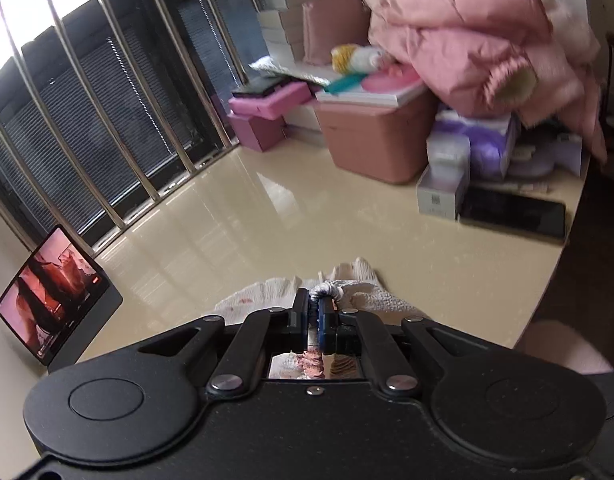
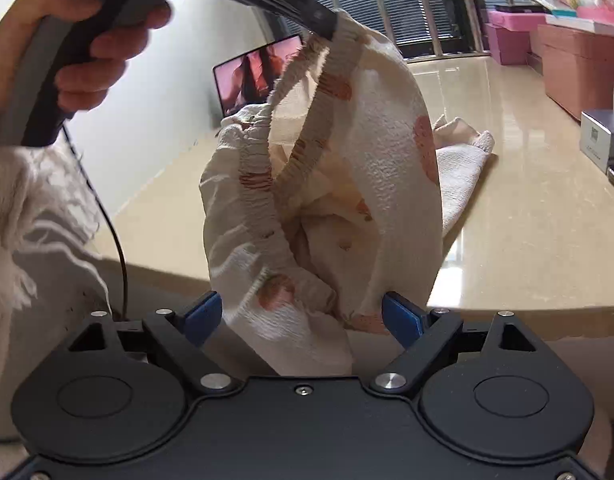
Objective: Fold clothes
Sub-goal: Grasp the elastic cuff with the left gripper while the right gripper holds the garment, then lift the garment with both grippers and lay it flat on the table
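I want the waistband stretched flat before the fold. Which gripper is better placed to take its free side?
Right. The right gripper stands open with the garment hanging between its fingers, while the left gripper is already shut on the waistband, holding it up.

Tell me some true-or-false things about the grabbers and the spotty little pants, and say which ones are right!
1. The left gripper is shut on the elastic waistband of the small cream shorts. True.
2. The right gripper is clamped tight on the shorts. False: its jaws stand wide open, with the cloth hanging between them.
3. A tablet with a lit screen leans by the window bars. True.
4. The shorts lie flat and neatly folded on the table. False: they hang lifted and bunched, with only one end resting on the table.
5. The lidded storage bin is bright green. False: it is dusty pink.
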A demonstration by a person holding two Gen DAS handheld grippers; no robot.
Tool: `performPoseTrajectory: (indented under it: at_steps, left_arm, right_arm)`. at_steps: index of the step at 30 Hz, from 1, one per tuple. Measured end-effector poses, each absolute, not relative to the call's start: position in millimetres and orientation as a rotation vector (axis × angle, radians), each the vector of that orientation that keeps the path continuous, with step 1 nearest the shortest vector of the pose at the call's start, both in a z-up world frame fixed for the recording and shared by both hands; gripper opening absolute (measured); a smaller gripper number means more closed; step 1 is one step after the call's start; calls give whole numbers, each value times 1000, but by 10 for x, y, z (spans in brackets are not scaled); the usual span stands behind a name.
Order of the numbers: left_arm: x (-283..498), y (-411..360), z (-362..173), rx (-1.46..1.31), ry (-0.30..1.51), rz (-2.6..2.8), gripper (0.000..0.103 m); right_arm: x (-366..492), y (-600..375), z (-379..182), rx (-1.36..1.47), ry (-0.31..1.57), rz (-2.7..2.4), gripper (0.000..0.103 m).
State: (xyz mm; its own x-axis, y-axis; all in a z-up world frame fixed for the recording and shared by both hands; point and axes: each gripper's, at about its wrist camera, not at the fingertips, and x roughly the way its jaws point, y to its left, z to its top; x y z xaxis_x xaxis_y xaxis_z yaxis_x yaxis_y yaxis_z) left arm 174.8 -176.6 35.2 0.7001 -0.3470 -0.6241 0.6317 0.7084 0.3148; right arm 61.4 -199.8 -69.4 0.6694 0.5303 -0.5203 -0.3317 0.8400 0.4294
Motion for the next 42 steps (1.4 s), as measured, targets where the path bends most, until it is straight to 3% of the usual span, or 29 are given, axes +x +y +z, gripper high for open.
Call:
performPoseTrajectory:
  at_steps: [4,8,14,17,18,20,21,24,28,33,36,39,42]
  left_arm:
    - [1551,-1424,625,362,509,-508,5]
    - [1445,-804,669,147,502,-386,5]
    - [1410,-329,526,-23,579,-350,5]
    - [1343,-405,624,-8,536,-375,5]
    - [1334,-424,661,-9,521,-385,5]
    - [1302,-434,701,-25,502,-377,5]
    - [1298,-416,720,-35,495,-371,5]
    - [1243,-275,766,-93,474,-367,5]
    - [1069,-48,881,-162,415,-361,5]
    - [950,118,1152,-197,311,-273,5]
    - [1539,47,1352,-225,355,-257,5]
    - [2347,-133,1619,-281,423,-199,5]
    - [3091,-184,2103,-357,381,-80,5]
  right_arm:
    - [702,-2200,-679,572,673,492,82]
    - [680,-2235,-770,649,741,570,78]
    - [877,-1749,-861,444,837,571,78]
    - [927,-1391,-886,268,791,542,78]
    - [921,-1316,-888,226,767,520,74]
    - [901,-1313,-852,202,730,520,46]
    - [890,-1329,-830,196,713,526,23]
    - [838,-1428,-694,108,657,516,12]
    - [672,-1600,-341,-14,547,510,9]
    - [653,-1798,488,-161,331,501,8]
    - [1182,-1749,926,-290,282,449,8]
    - [2220,-1699,1459,-363,356,359,8]
    - [2885,-1580,2128,-430,315,215,7]
